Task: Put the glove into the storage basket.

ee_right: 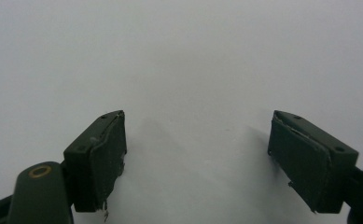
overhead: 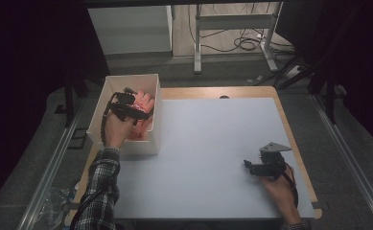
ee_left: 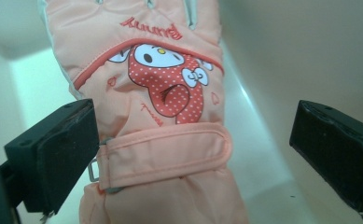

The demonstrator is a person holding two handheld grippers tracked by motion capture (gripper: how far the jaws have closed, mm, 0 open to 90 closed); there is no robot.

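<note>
Inside the white box (overhead: 126, 143), the spread left tongs (ee_left: 193, 154) straddle a pink glove (ee_left: 156, 93), its red stitched lettering unreadable; right tongs (ee_right: 195, 154) gape over the worktop (overhead: 208, 143)

Plaid flannel sleeve (overhead: 97, 191); black hand-held gripper (overhead: 254, 167) with grey three-cornered plate.

The tabletop (overhead: 208, 143) is a wooden board covered almost wholly by a pale grey-white sheet (overhead: 213, 120); bare wood shows along the far edge and the right edge. A white open box (overhead: 153, 139) stands directly on it at the far left corner, its left wall at the tabletop's left edge. A peach glove (ee_left: 160, 154) lies inside that box. The right gripper (overhead: 248, 166) sits low near the front right corner.
</note>
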